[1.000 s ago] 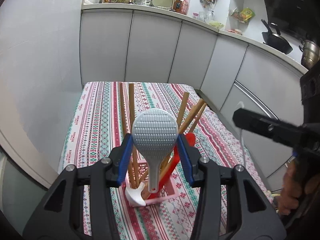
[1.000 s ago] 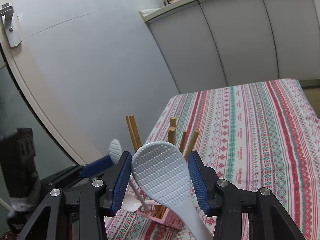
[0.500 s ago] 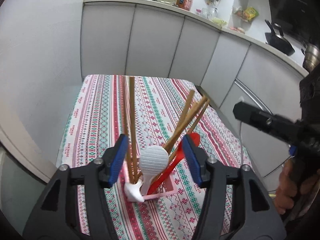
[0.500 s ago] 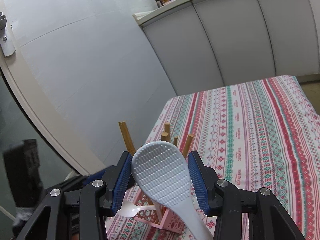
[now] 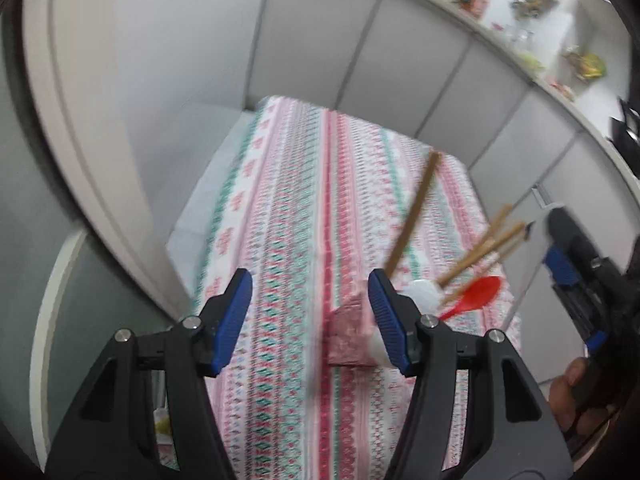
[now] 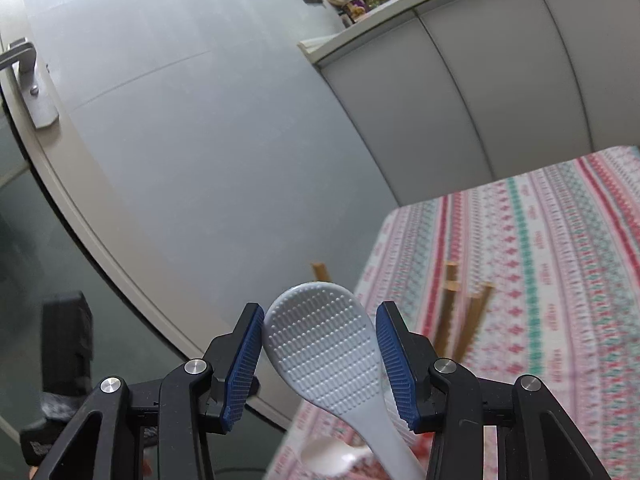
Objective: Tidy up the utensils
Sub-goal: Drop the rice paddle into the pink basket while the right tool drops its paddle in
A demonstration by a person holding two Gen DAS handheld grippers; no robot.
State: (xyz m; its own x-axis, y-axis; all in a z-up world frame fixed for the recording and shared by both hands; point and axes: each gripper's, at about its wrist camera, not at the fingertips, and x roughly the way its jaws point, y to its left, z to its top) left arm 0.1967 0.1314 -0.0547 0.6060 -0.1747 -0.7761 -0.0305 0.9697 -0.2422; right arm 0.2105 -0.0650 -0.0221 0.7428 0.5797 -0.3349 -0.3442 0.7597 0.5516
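A pink utensil holder (image 5: 348, 332) stands on the striped tablecloth (image 5: 288, 208), just inside my left gripper's right finger. It holds wooden chopsticks (image 5: 416, 208), a red spoon (image 5: 480, 290) and a white rice paddle (image 5: 424, 294). My left gripper (image 5: 310, 280) hangs open over the cloth with nothing between its pads. My right gripper (image 6: 320, 308) is shut on a second pale rice paddle (image 6: 320, 352), head up. Behind it are chopsticks (image 6: 450, 300), and a white soup spoon (image 6: 328, 456) shows below. The right gripper (image 5: 564, 268) also appears at the right edge of the left wrist view.
Grey cabinet doors (image 5: 400, 60) under a cluttered counter (image 5: 520, 44) close the table's far side. A pale wall panel (image 6: 180, 160) and a door with a metal handle (image 6: 24, 80) stand left of the table. A person's hand (image 5: 572, 392) grips the right tool.
The left gripper let go of its rice paddle into the holder, opened wider and swung left, so the holder now lies by its right finger. The right gripper shifted slightly, still gripping its paddle.
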